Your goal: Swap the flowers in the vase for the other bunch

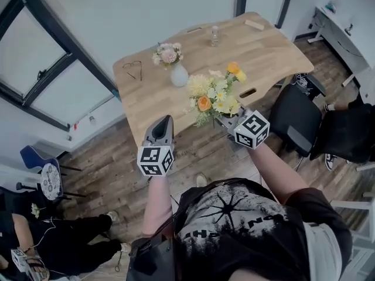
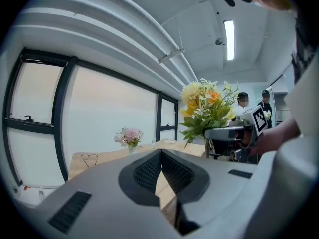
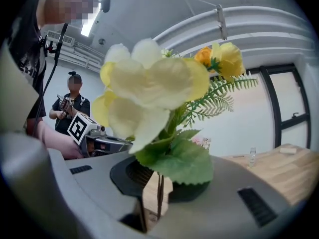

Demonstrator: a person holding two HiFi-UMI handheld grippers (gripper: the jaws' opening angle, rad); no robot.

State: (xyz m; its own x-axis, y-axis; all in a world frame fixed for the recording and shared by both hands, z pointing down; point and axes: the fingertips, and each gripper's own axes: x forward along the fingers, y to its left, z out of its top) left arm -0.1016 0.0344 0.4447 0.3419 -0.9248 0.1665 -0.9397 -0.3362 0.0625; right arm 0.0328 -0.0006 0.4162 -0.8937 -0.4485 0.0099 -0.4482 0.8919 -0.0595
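Note:
A white vase (image 1: 179,75) with a pink bunch (image 1: 168,53) stands on the wooden table (image 1: 275,51), left of its middle. My right gripper (image 1: 224,120) is shut on the stems of a yellow and orange bunch (image 1: 214,93), held upright over the table's near edge. The same yellow bunch (image 3: 154,93) fills the right gripper view, its thin stems (image 3: 160,193) pinched between the jaws. My left gripper (image 1: 163,123) is shut and holds nothing, hovering just off the near edge below the vase. In the left gripper view the pink bunch (image 2: 128,136) shows far ahead and the yellow bunch (image 2: 207,106) to the right.
Glasses (image 1: 133,69) lie on the table's left end, a small clear bottle (image 1: 215,36) and a small block (image 1: 254,24) at the far side. Black chairs (image 1: 304,119) stand to the right. Two people stand behind (image 2: 242,99). Another person sits low left (image 1: 53,244).

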